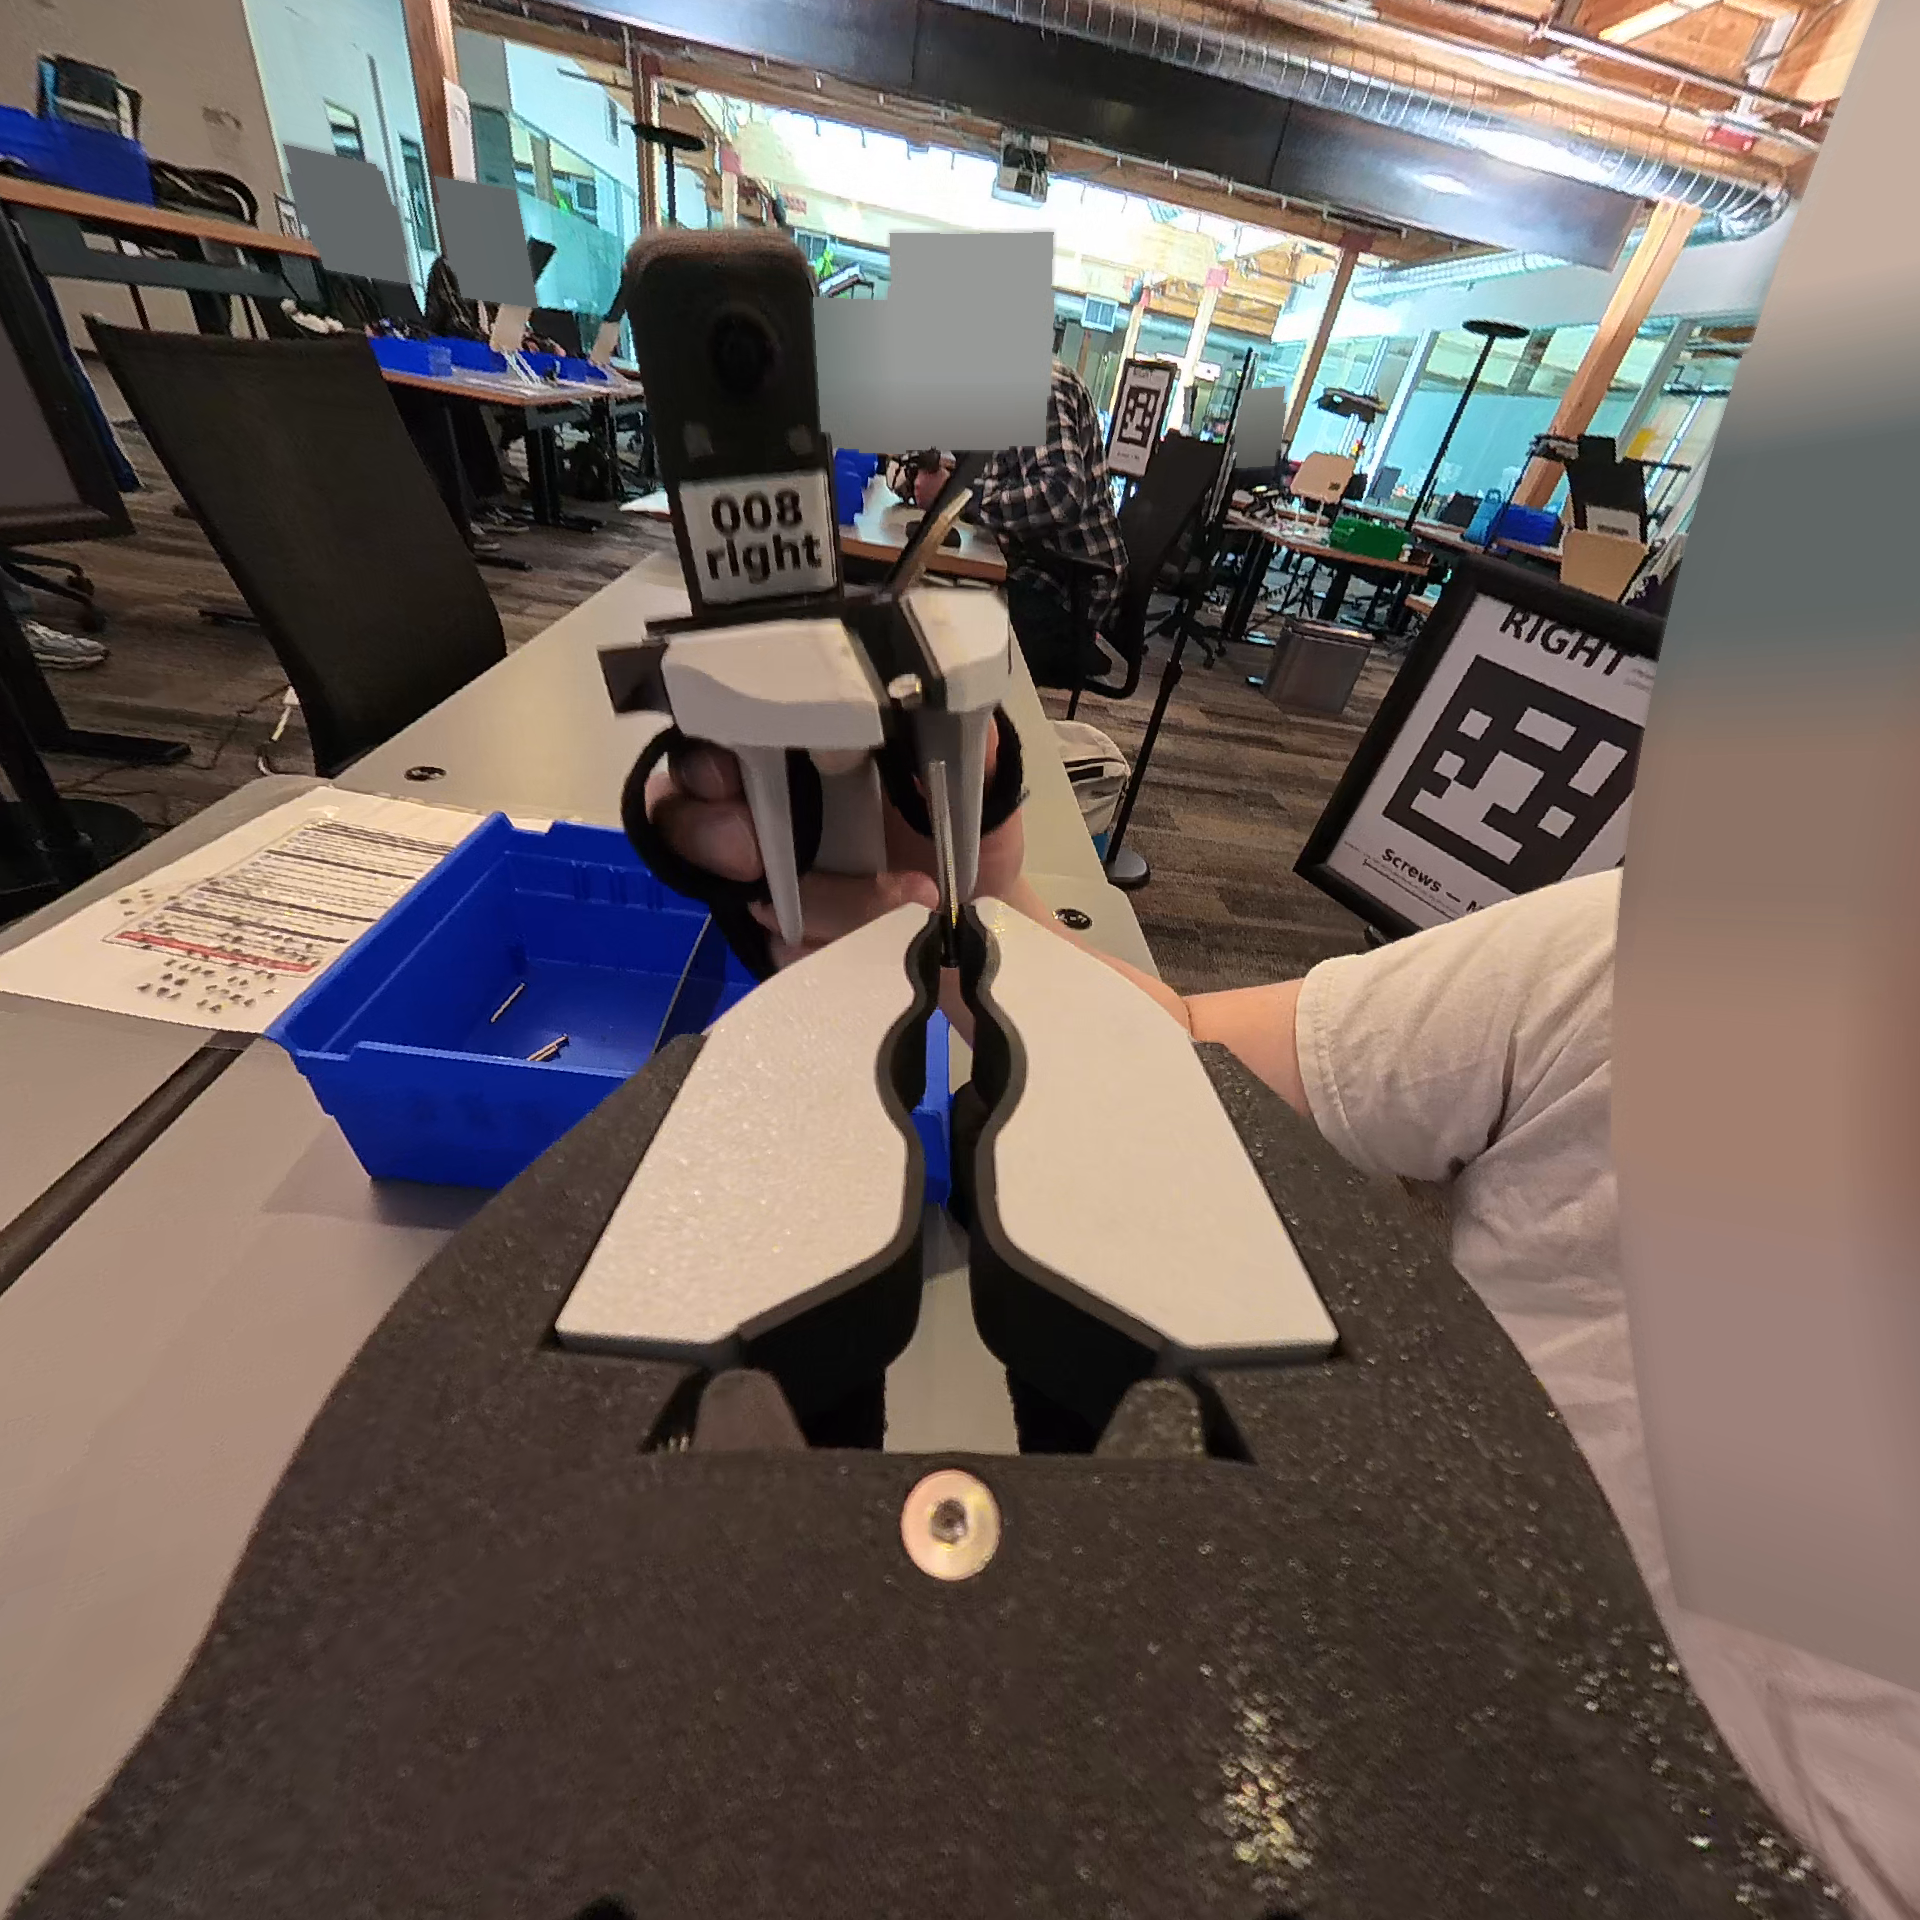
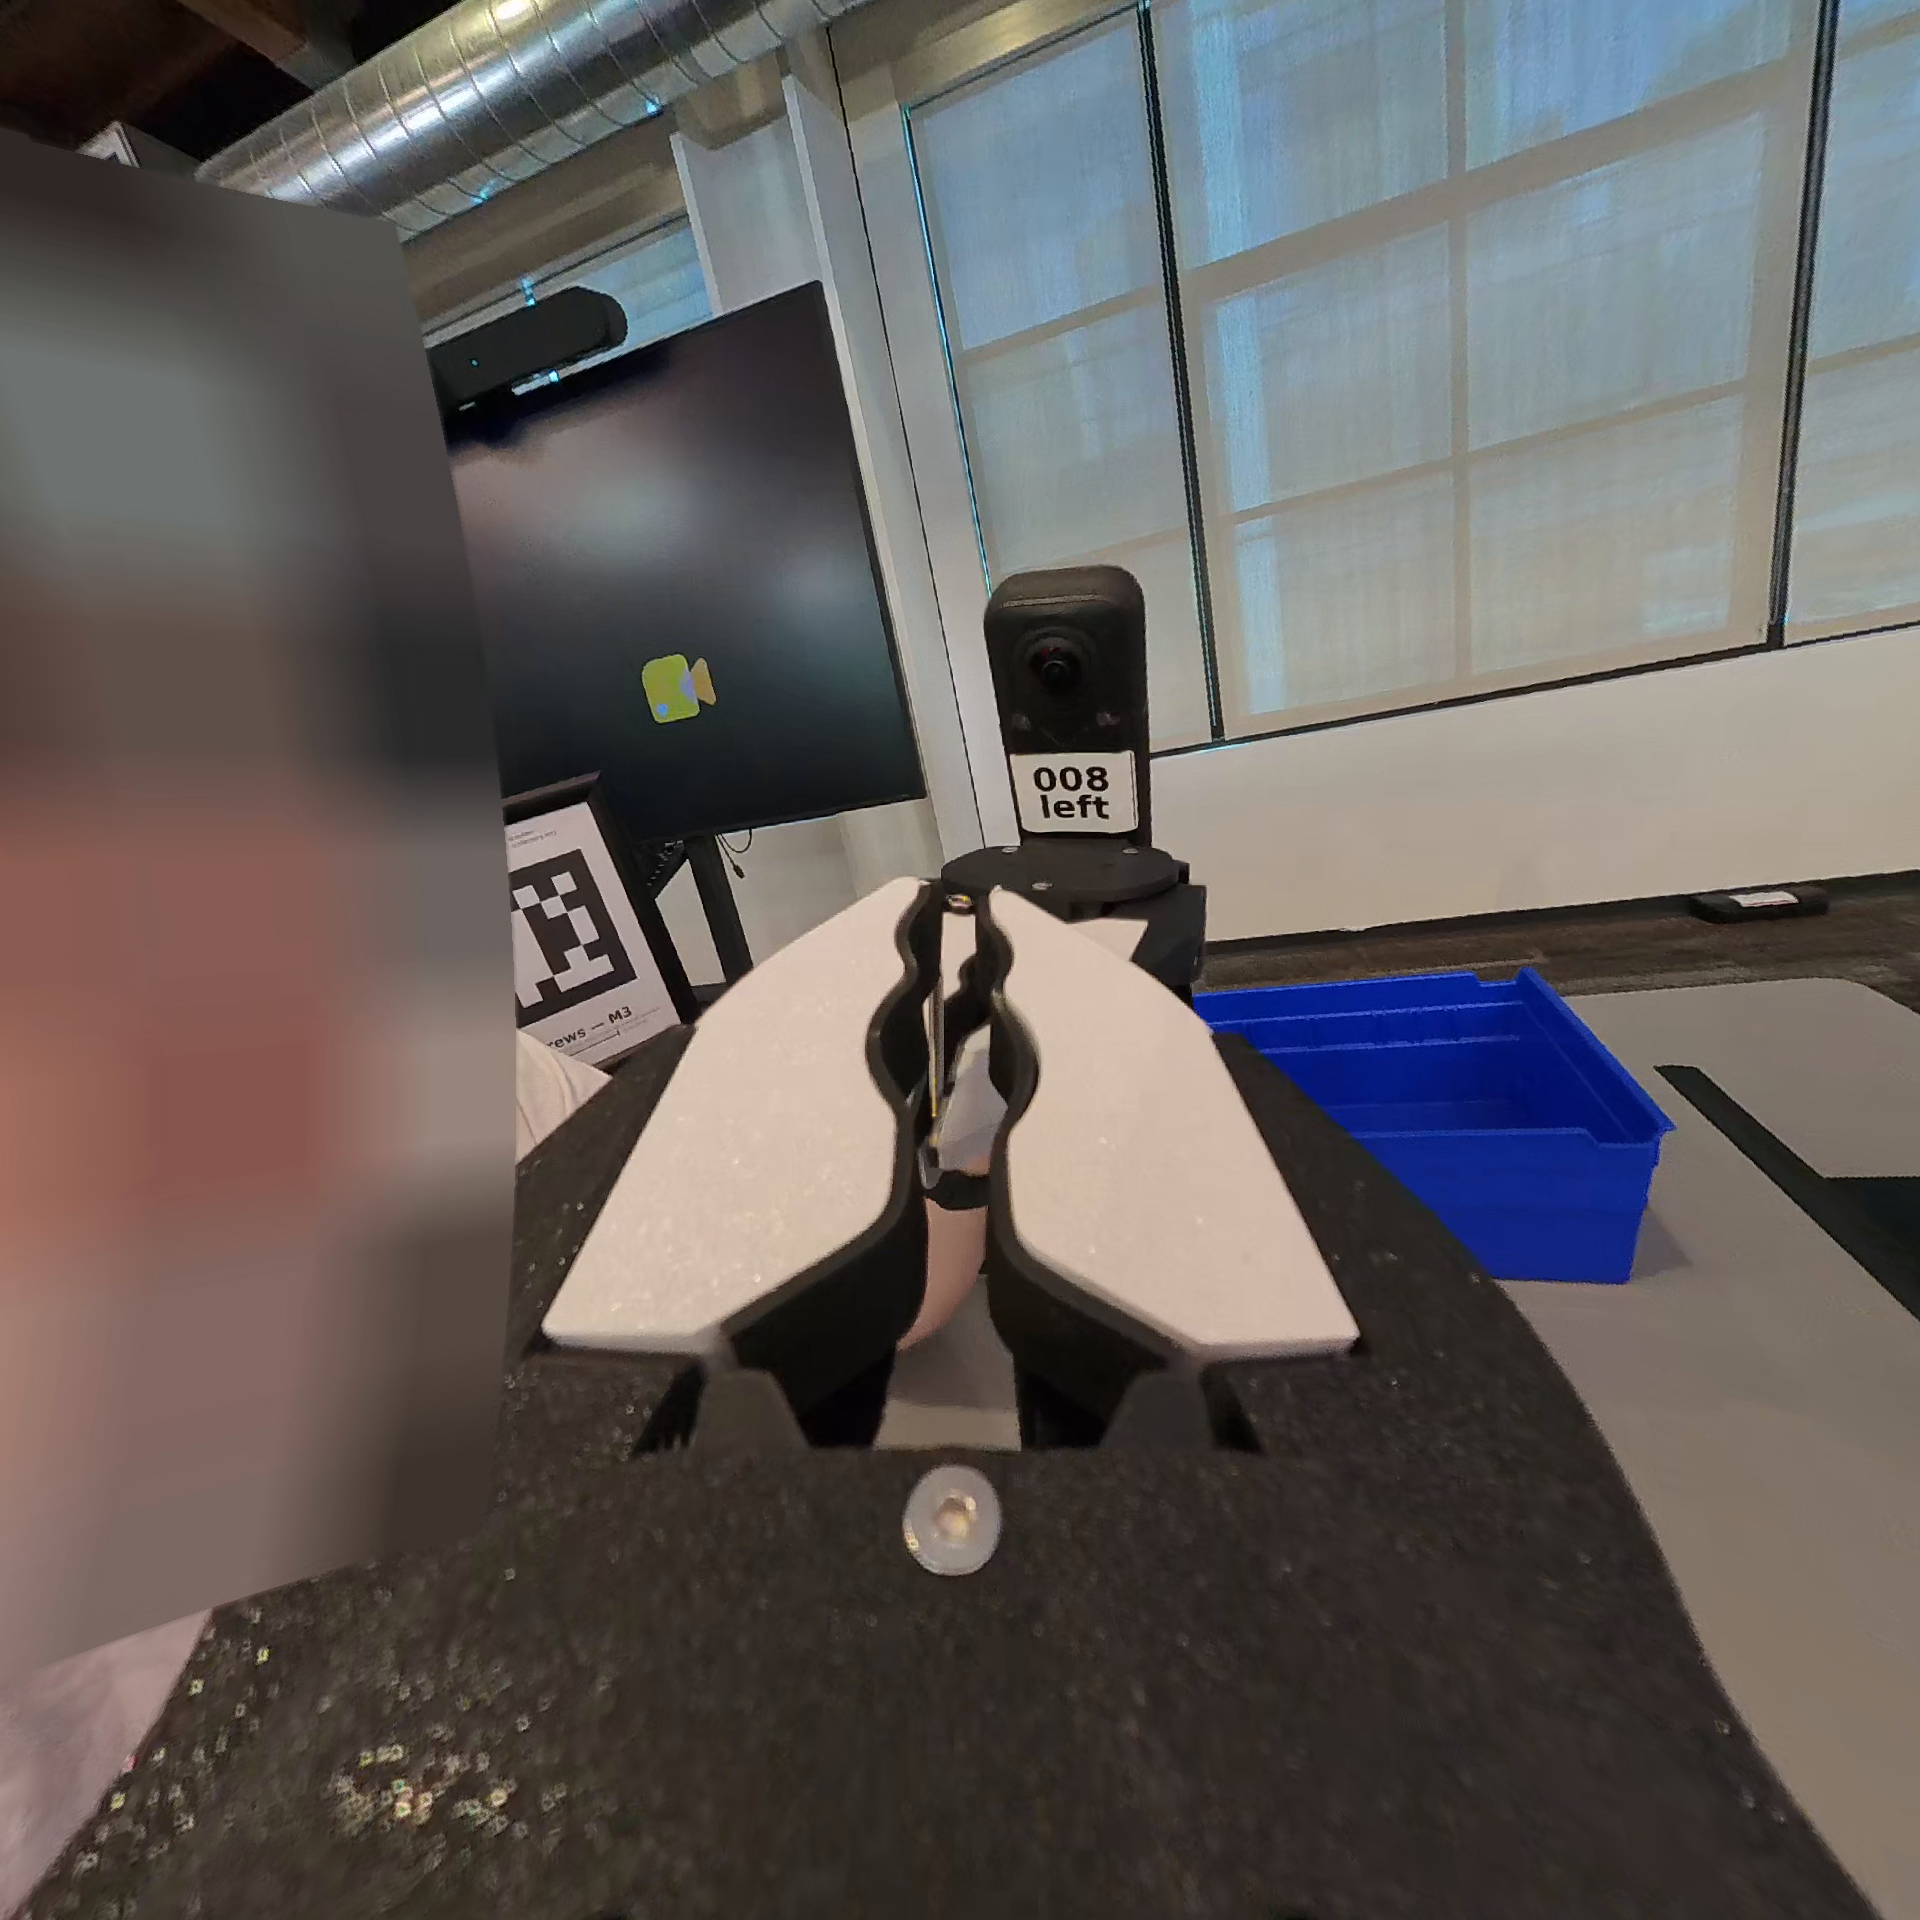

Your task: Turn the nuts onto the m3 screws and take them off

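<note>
My left gripper point(image 1: 950, 927) is shut on the dark lower end of a long thin M3 screw point(image 1: 943, 842), which stands upward from its tips. My right gripper point(image 1: 906, 686) faces it from above, its tips closed on a small silvery nut point(image 2: 961, 902) at the screw's upper end. In the right wrist view the screw point(image 2: 940, 1029) runs down the gap between my right gripper's point(image 2: 959, 906) fingers. The left gripper's white finger point(image 2: 977, 1112) shows through that gap. Both grippers hang above the grey table point(image 1: 156, 1351), beside the blue bin.
A blue bin point(image 1: 436, 1091) holds two loose screws point(image 1: 507, 1003) and also shows in the right wrist view point(image 2: 1558, 1195). A paper sheet point(image 1: 312, 862) with several small nuts point(image 1: 208, 987) lies at the left. A framed marker sign point(image 1: 1507, 769) stands at the right, a black chair point(image 1: 312, 540) behind. Across from one pair of fingers to the other is roughly 5 cm.
</note>
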A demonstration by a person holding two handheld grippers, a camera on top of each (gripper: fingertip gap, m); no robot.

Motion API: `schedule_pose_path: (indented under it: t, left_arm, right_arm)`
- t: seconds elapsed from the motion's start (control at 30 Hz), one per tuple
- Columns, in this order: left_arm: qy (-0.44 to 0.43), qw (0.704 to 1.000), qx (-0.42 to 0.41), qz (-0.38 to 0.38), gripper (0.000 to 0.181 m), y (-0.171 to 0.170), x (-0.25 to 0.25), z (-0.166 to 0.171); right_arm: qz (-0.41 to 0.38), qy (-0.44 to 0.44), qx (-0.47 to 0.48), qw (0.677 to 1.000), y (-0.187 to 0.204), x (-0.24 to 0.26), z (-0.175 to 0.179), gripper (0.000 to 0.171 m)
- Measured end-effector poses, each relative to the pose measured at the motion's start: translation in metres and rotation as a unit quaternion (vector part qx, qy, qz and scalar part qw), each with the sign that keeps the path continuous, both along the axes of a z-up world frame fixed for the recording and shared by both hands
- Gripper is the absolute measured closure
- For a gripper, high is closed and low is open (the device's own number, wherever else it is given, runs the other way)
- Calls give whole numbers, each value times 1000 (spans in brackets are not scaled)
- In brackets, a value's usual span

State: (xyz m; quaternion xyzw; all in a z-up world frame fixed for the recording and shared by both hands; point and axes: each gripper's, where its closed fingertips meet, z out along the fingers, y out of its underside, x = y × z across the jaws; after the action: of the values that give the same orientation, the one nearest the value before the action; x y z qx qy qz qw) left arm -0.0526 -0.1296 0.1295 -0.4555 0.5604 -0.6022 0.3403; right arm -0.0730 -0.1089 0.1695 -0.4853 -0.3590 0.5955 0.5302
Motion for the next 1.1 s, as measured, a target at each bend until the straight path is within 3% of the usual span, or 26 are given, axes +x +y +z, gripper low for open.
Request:
schedule_pose_path:
  t: [0.1, 0.17, 0.23, 0.3, 0.43, 0.47, 0.57, 0.73, 0.97, 1.1]
  left_arm:
    - [9, 1000, 2, 4, 179, 3, 0, -3]
    - [17, 1000, 12, 22, 179, 10, -5, -4]
    - [25, 999, 17, 43, 179, 19, -12, -5]
    - [30, 998, 16, 53, 179, 26, -13, -6]
    - [23, 999, 4, 34, 179, 26, -12, -2]
    - [23, 999, 3, 31, 179, 26, -11, -1]
    - [28, 999, 2, 29, 179, 25, -10, -4]
    - [34, 999, 5, 27, 179, 23, -10, -6]
    - [37, 999, 0, 23, 179, 23, -7, -9]
    - [43, 999, -2, 16, 179, 21, -1, -14]
  right_arm:
    - [-23, -61, 21, 998, -8, 20, -1, 166]
    - [-100, -215, 10, 971, -9, 50, -32, 165]
    - [-234, -419, -21, 877, 4, 112, -92, 165]
    - [-226, -571, -117, 780, -17, 166, -157, 165]
    - [-203, -696, -279, 629, -46, 228, -252, 165]
    - [-193, -709, -295, 611, -50, 233, -269, 164]
    - [-159, -704, -321, 613, -56, 229, -303, 165]
    - [-126, -706, -337, 610, -64, 225, -330, 164]
    - [-161, -675, -309, 650, -59, 225, -316, 153]
    - [-210, -638, -252, 697, -48, 220, -272, 150]
